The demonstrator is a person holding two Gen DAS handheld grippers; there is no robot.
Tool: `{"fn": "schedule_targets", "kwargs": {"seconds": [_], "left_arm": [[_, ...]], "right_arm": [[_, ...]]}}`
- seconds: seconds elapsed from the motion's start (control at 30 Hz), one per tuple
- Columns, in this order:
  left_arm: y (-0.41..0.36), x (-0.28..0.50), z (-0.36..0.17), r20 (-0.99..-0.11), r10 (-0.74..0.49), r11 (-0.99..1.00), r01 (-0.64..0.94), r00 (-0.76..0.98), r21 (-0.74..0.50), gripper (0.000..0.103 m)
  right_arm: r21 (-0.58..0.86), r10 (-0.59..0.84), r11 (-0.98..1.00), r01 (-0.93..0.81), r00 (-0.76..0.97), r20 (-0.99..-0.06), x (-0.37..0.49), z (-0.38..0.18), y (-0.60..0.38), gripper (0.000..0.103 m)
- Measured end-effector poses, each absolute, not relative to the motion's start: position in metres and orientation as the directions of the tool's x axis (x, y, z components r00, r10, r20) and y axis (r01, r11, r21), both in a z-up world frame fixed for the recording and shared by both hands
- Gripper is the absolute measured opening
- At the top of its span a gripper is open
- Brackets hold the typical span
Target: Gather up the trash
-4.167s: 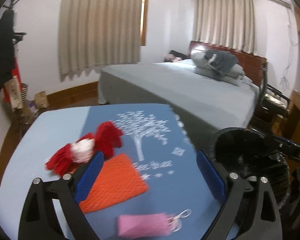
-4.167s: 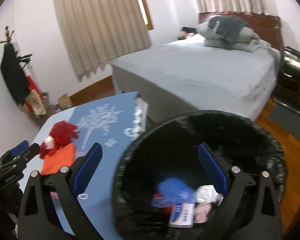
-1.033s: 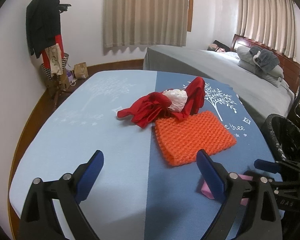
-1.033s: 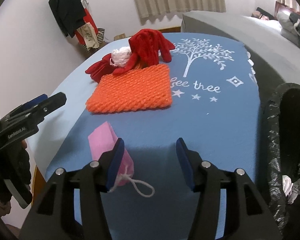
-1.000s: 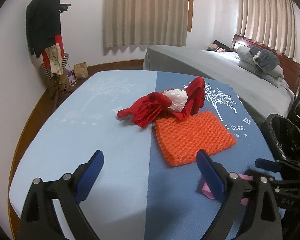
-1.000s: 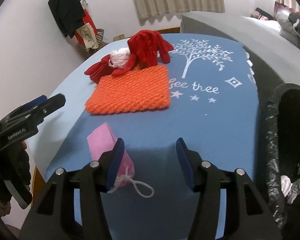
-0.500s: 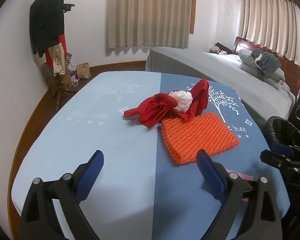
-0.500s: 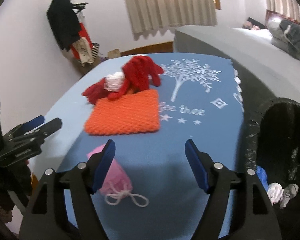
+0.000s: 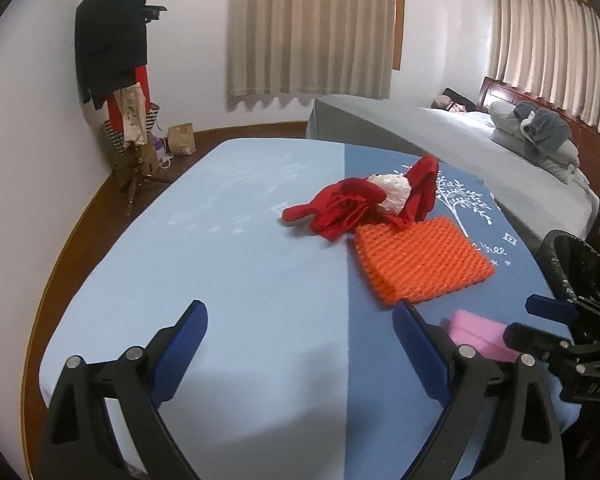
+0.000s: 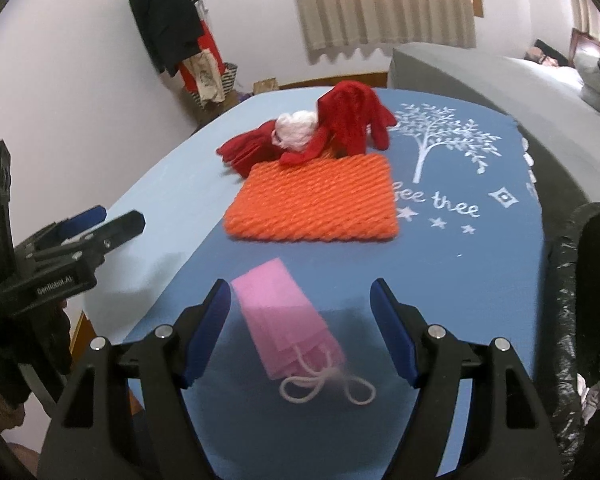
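A pink paper bag (image 10: 284,312) with a white string loop (image 10: 328,388) lies on the blue tablecloth (image 10: 460,280), between the fingers of my right gripper (image 10: 302,300). Those fingers stand open and do not press on the bag. Farther back lie an orange foam net (image 10: 316,200), a red cloth (image 10: 348,120) and a crumpled white wad (image 10: 296,128) resting on the cloth. My left gripper (image 9: 300,320) hangs open over the bare light-blue half of the table (image 9: 220,260), with nothing between its fingers. The pink bag (image 9: 476,332) shows at the left wrist view's right side.
A black-lined trash bin (image 10: 588,300) with some trash in it stands past the table's right edge. A grey bed (image 9: 460,148) lies behind the table, and a coat rack (image 9: 116,60) stands at the far left wall. The left gripper (image 10: 116,218) is at the left of the right wrist view.
The right jaws have spread wider, and the pink bag now lies between the fingers instead of at the left finger. The left gripper has drifted slightly, still open.
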State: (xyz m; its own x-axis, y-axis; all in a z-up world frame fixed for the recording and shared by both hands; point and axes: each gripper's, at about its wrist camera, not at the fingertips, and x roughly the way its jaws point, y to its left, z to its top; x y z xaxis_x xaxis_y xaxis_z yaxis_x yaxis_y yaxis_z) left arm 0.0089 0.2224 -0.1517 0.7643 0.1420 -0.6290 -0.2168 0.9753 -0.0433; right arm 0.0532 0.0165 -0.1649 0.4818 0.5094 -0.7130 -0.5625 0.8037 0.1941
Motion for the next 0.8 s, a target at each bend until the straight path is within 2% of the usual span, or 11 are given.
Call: {"fn": "schedule_targets", "kwargs": {"seconds": [0.2, 0.33, 0.37, 0.57, 0.67, 0.8], "left_arm": [[0.228, 0.007, -0.153, -0.631, 0.145, 0.973, -0.225, 0.762, -0.049, 0.092], [0.228, 0.008, -0.154, -0.633, 0.141, 0.973, -0.223, 0.761, -0.051, 0.092], [0.228, 0.008, -0.154, -0.634, 0.140, 0.974, -0.223, 0.760, -0.052, 0.092], [0.226, 0.010, -0.155, -0.637, 0.136, 0.974, -0.220, 0.759, -0.054, 0.092], [0.225, 0.012, -0.155, -0.638, 0.131, 0.975, -0.215, 0.759, -0.056, 0.092], [0.220, 0.017, -0.154, -0.637, 0.119, 0.978, -0.201, 0.762, -0.057, 0.092]], "right_arm": [[0.180, 0.500, 0.794, -0.581, 0.454, -0.737, 0.052, -0.174, 0.025, 0.068], [0.189, 0.493, 0.792, -0.581, 0.424, -0.760, 0.055, -0.182, 0.027, 0.054], [0.193, 0.493, 0.791, -0.581, 0.418, -0.763, 0.055, -0.184, 0.027, 0.046], [0.227, 0.519, 0.763, -0.606, 0.365, -0.773, 0.056, -0.189, 0.028, 0.016], [0.225, 0.527, 0.754, -0.617, 0.364, -0.768, 0.054, -0.188, 0.028, 0.010], [0.223, 0.530, 0.764, -0.605, 0.391, -0.753, 0.056, -0.181, 0.022, 0.009]]}}
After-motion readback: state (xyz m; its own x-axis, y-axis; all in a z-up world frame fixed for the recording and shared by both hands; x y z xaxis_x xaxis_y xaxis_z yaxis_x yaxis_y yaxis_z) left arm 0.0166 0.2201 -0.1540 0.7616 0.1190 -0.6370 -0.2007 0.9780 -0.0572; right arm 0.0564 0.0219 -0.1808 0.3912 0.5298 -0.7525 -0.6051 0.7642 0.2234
